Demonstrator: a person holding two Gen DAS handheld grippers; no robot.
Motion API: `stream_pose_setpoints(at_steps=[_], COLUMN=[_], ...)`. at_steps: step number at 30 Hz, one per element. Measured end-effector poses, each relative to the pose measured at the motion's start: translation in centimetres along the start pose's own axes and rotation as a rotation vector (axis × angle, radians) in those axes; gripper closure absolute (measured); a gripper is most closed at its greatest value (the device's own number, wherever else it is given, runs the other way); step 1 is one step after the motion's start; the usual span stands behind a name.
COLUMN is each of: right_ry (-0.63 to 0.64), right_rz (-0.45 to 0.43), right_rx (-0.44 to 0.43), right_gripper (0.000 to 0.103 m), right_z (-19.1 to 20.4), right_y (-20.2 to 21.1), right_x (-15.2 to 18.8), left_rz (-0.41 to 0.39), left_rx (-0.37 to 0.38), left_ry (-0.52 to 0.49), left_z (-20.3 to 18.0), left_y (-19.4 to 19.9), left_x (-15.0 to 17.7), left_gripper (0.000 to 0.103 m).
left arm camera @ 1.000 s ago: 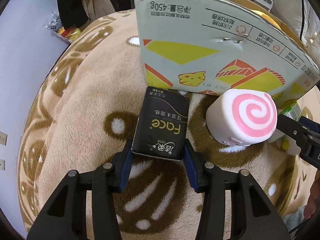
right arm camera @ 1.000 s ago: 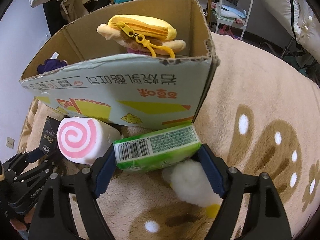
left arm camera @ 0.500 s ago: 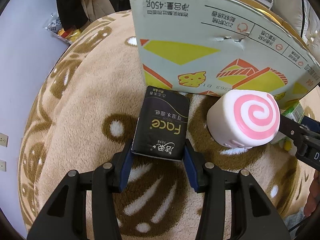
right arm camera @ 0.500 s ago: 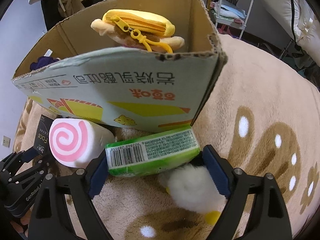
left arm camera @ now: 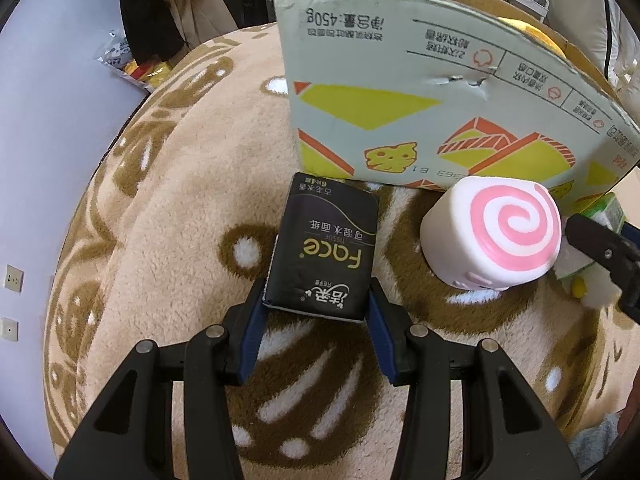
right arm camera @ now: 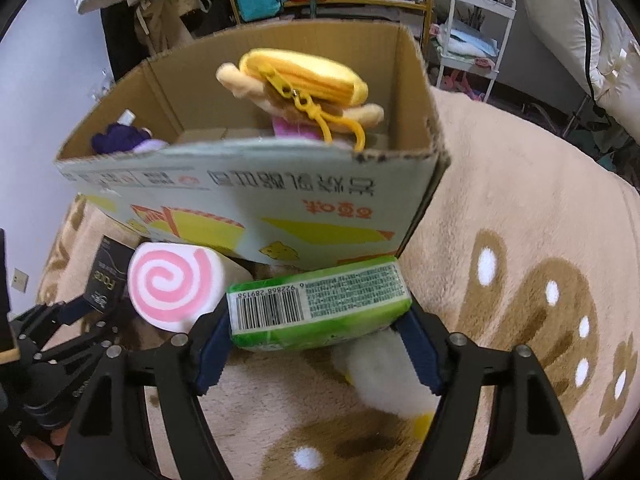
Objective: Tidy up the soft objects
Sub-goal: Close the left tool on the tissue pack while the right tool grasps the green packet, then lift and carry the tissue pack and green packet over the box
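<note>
My left gripper (left arm camera: 316,304) is shut on a black tissue pack (left arm camera: 326,250), held just above the beige plush blanket (left arm camera: 168,216). My right gripper (right arm camera: 318,332) is shut on a green tissue pack (right arm camera: 320,300) and holds it raised in front of the cardboard box (right arm camera: 280,200). A pink-swirl roll toy (left arm camera: 494,236) lies between the two packs, also shown in the right wrist view (right arm camera: 176,280). A white and yellow plush (right arm camera: 384,376) lies under the green pack. The box (left arm camera: 440,92) holds a yellow plush pouch (right arm camera: 304,80) and a purple toy (right arm camera: 120,138).
The blanket (right arm camera: 520,240) stretches to the right of the box. A snack bag (left arm camera: 132,64) lies at the far left by the wall. Shelves and a white cart (right arm camera: 472,28) stand behind the box.
My right gripper has lifted the green tissue pack, so the box opening and its contents show more from above. My left gripper and the black pack barely moved.
</note>
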State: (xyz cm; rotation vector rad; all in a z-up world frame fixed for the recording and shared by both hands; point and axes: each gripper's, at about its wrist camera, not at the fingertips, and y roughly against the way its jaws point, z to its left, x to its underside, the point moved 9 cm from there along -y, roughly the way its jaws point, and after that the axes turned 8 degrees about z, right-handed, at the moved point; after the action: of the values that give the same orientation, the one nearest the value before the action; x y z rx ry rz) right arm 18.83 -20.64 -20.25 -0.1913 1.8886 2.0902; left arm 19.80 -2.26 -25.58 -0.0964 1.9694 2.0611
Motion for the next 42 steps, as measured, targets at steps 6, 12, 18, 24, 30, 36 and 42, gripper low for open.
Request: stream_pose_setpoints(at_steps=[6, 12, 18, 24, 30, 36, 42], right_ry=[0.01, 0.014, 0.016, 0.037, 0.039, 0.037, 0.032], right_rz=[-0.055, -0.111, -0.183, -0.258, -0.353, -0.414, -0.472], right_rx=[0.002, 0.012, 0.014, 0.042, 0.064, 0.069, 0.054], right_gripper=[0.024, 0.024, 0.024, 0.024, 0.024, 0.024, 0.024], right_z=[0.2, 0.3, 0.4, 0.9, 0.9, 1.1, 1.4], right_y=[2.1, 4.2, 6.8, 9.0, 11.7, 13.9, 15.9], right_x=[0.0, 0.1, 0.3, 0.3, 0.1, 0.1, 0.0], left_rz=[-0.046, -0.18, -0.275, -0.355, -0.436, -0.523, -0.572], left_rx=[-0.026, -0.024, -0.04, -0.041, -0.061, -0.064, -0.047], left_ry=[0.008, 0.036, 0.044, 0.062, 0.041, 0.019, 0.03], left_z=[0.3, 0.8, 1.2, 1.7, 1.6, 1.0, 1.1], left_y=[1.9, 6.1, 9.4, 11.9, 14.4, 16.8, 18.5], left_x=[0.4, 0.3, 0.7, 0.9, 1.6, 2.1, 2.4], left_gripper=[0.057, 0.057, 0.057, 0.057, 0.057, 0.057, 0.057])
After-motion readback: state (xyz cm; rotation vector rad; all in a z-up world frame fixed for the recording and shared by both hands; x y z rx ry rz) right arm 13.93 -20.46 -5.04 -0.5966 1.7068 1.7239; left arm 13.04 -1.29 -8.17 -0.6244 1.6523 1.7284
